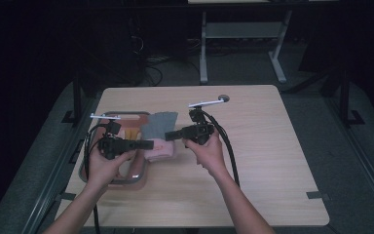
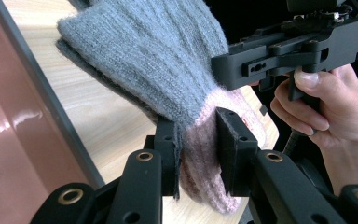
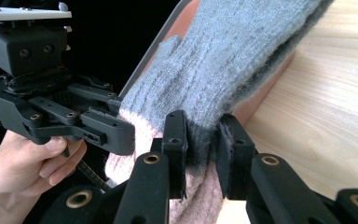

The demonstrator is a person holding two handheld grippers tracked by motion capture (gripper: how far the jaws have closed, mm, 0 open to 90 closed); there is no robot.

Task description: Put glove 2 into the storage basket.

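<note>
A knitted glove (image 1: pixel 158 125), grey with a pink cuff (image 1: pixel 161 151), hangs between my two grippers over the table's left part. My left gripper (image 1: pixel 150 144) points right and is shut on the pink cuff (image 2: pixel 206 163), with the grey part (image 2: pixel 154 56) rising beyond its jaws. From the right, my right gripper (image 1: pixel 169 135) points left and is shut on the glove (image 3: pixel 228 60) where grey meets pink. Its own view shows the pads (image 3: pixel 175 140) pressed into the knit. Each gripper shows in the other's view, the right gripper (image 2: pixel 279 56) and the left gripper (image 3: pixel 74 121), very close together.
A reddish tray with a grey metal rim (image 1: pixel 137 171) lies under my left hand at the table's left edge, seen as tray (image 2: pixel 9 140) and tray (image 3: pixel 261 100) too. The wooden table (image 1: pixel 263 146) stretches to the right. Cables trail from both grippers.
</note>
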